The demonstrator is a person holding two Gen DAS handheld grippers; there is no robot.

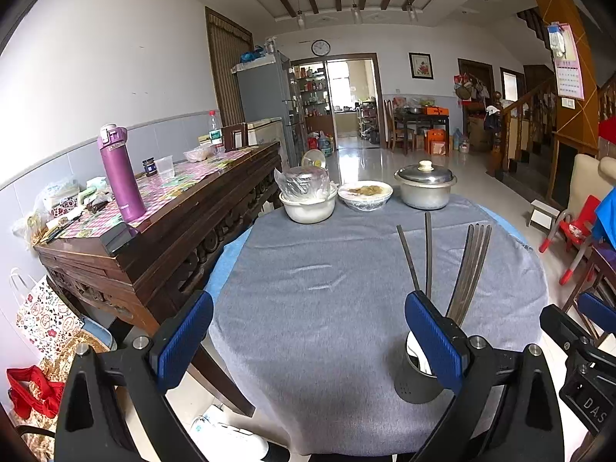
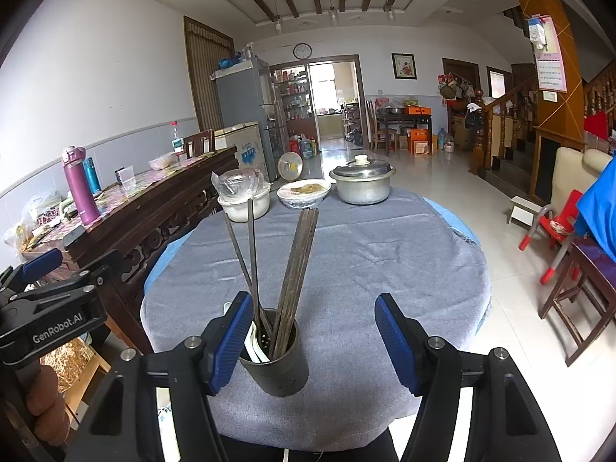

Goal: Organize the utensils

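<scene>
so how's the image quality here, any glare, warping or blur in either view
Left wrist view: strong fisheye bending of walls and table edge, dark vignette corners, window glare on the floor, left tongs sharp. Right wrist view: same warping, doorway blown out, chopsticks and holder crisp, right tongs open.

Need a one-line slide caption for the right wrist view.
Open right gripper behind dark cylindrical utensil holder of brown wooden chopsticks on grey-clothed round table.
</scene>
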